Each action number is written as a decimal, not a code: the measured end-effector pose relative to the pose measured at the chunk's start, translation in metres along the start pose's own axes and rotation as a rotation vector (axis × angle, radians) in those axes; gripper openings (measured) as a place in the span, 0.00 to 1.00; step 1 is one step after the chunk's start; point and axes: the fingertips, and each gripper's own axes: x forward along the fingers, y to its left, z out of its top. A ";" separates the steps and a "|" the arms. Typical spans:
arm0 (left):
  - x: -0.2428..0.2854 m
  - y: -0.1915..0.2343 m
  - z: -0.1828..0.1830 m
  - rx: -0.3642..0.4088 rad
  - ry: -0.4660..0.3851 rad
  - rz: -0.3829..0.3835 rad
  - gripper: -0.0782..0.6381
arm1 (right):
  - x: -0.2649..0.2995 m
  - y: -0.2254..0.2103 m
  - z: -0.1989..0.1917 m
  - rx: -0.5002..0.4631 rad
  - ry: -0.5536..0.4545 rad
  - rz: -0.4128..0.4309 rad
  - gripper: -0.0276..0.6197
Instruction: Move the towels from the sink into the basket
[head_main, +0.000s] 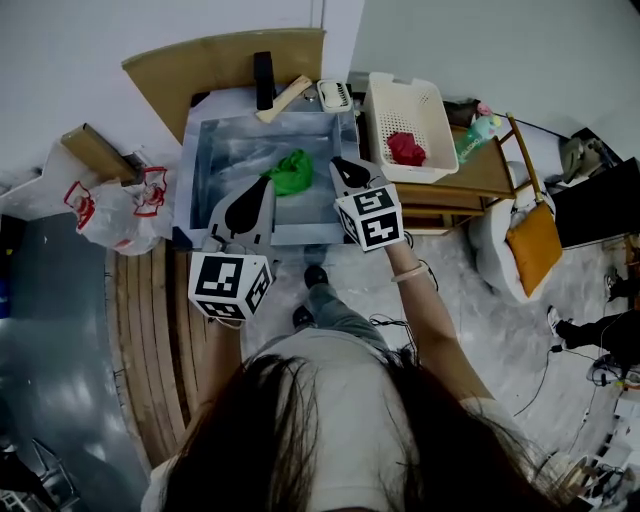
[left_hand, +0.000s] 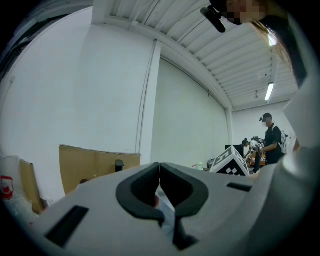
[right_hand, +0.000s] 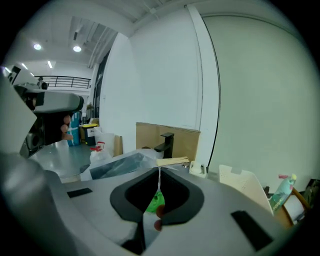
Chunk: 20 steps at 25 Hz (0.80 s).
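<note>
White walls close in behind a steel sink (head_main: 205, 160), which is backed by a sheet of brown cardboard (head_main: 200, 60) and has a black faucet (head_main: 263, 80) at its twelve o'clock rim. One green towel (head_main: 292, 172) lies bunched in the basin, a little right of centre. At three o'clock from the sink a white basket (head_main: 425, 100) stands on a wooden table (head_main: 490, 175), and a red towel (head_main: 406, 148) lies inside it. A spray bottle (head_main: 478, 130) stands at the basket's three o'clock. The left gripper (head_main: 264, 186) hangs over the near half of the basin with the green towel at one o'clock from its tip. Its own view shows the jaws pressed together with nothing between them. The right gripper (head_main: 340, 164) is above the basin's right edge, the green towel just beside its tip at nine o'clock. Its jaws also meet tip to tip and hold nothing, and the green towel shows through the gap beneath them. A white plastic bag (head_main: 105, 210) with red print sits on the floor at the sink's nine o'clock.
</note>
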 end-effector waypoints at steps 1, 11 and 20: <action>0.003 0.002 -0.001 -0.002 0.001 0.004 0.12 | 0.005 0.001 -0.001 -0.004 0.007 0.011 0.09; 0.028 0.024 -0.009 -0.020 0.018 0.054 0.12 | 0.054 0.011 -0.014 -0.016 0.080 0.117 0.09; 0.046 0.051 -0.018 -0.040 0.036 0.112 0.12 | 0.100 0.021 -0.031 -0.017 0.154 0.193 0.10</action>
